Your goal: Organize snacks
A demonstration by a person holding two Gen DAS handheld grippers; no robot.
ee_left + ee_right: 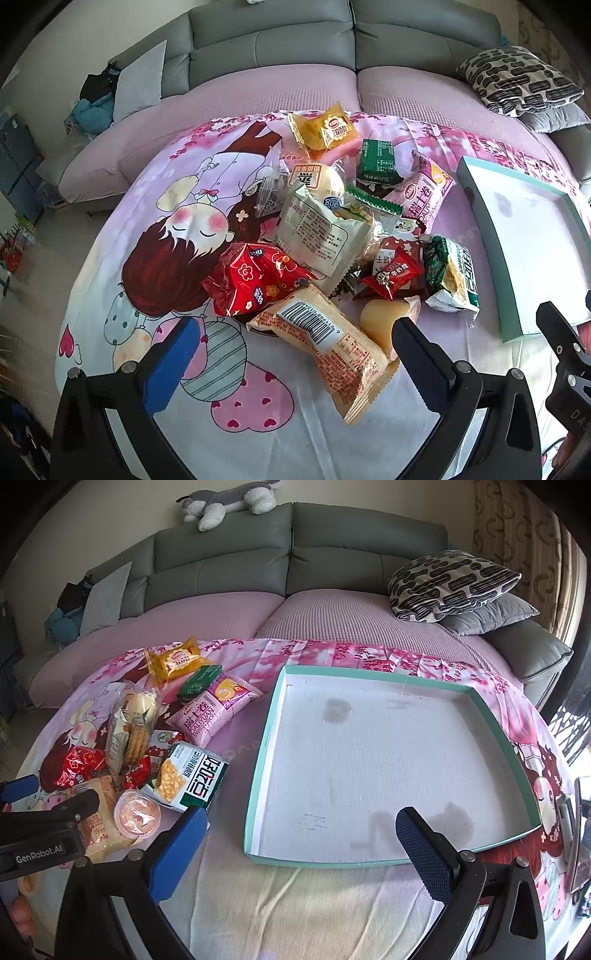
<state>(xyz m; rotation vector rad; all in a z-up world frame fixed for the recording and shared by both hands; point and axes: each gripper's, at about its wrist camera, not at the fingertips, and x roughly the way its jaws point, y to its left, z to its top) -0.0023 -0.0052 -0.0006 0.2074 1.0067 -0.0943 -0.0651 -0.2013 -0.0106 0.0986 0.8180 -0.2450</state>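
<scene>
A heap of snack packets lies on a cartoon-print cloth [166, 229]: a red packet [255, 277], an orange barcoded packet [325, 339], a white packet [325, 236], a green-and-white cracker pack [452, 277] [192, 775], a pink Swiss-roll pack [424, 192] [214, 709], a yellow cake pack [325, 129] [175, 661] and a jelly cup [136, 814]. A shallow teal-rimmed white box [369, 764] [480, 206] lies empty to the right. My left gripper [295, 347] is open, just in front of the barcoded packet. My right gripper [299, 834] is open over the box's near edge.
A grey sofa [295, 554] with pink seat covers runs behind the cloth. A black-and-white patterned cushion [450, 583] and a grey one sit at its right end, and a plush dog [229, 498] lies on the backrest. A phone [580, 830] lies at the far right.
</scene>
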